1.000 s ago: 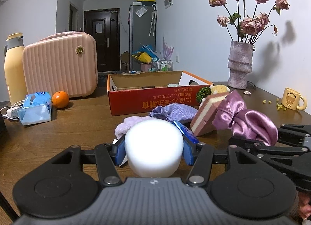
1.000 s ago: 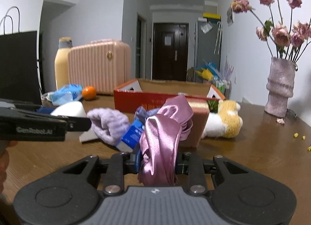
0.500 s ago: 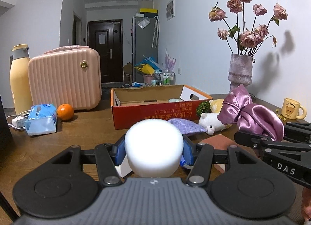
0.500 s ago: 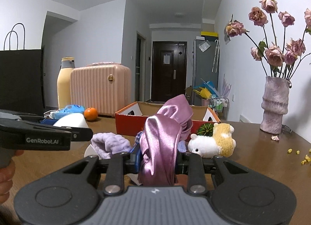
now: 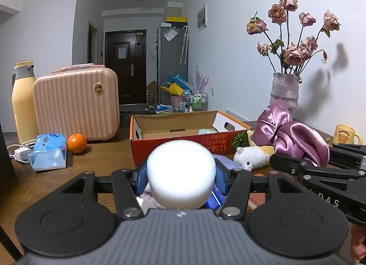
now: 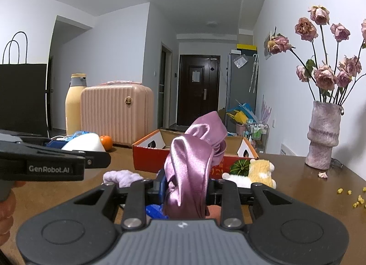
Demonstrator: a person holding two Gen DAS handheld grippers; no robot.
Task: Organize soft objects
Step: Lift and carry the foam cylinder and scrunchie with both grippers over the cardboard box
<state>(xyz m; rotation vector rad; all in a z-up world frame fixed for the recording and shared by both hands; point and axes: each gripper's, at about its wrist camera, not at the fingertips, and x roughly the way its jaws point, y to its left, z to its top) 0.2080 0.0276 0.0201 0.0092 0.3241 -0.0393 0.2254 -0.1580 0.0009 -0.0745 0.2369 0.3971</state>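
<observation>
My left gripper [image 5: 181, 179] is shut on a white foam cylinder [image 5: 181, 174], held above the wooden table [image 5: 98, 162]. My right gripper [image 6: 186, 187] is shut on a bunched pink satin cloth [image 6: 194, 164], which also shows at the right of the left wrist view, satin cloth [image 5: 290, 136]. Ahead stands an open red cardboard box [image 5: 180, 136]. A white and yellow plush toy [image 6: 254, 173] lies at the box's front right corner. A lilac fluffy cloth [image 6: 121, 178] lies on the table below the grippers.
A pink ribbed case [image 5: 76, 104], a yellow flask [image 5: 22, 102], an orange [image 5: 76, 143] and a blue tissue pack [image 5: 49, 151] sit at the left. A vase of dried roses [image 5: 284, 91] and a yellow mug [image 5: 345, 134] stand at the right. A black paper bag [image 6: 22, 95] is far left.
Both grippers have risen and tilted up with their loads. The table and the soft things on it have dropped lower in both views; the box interior shows more.
</observation>
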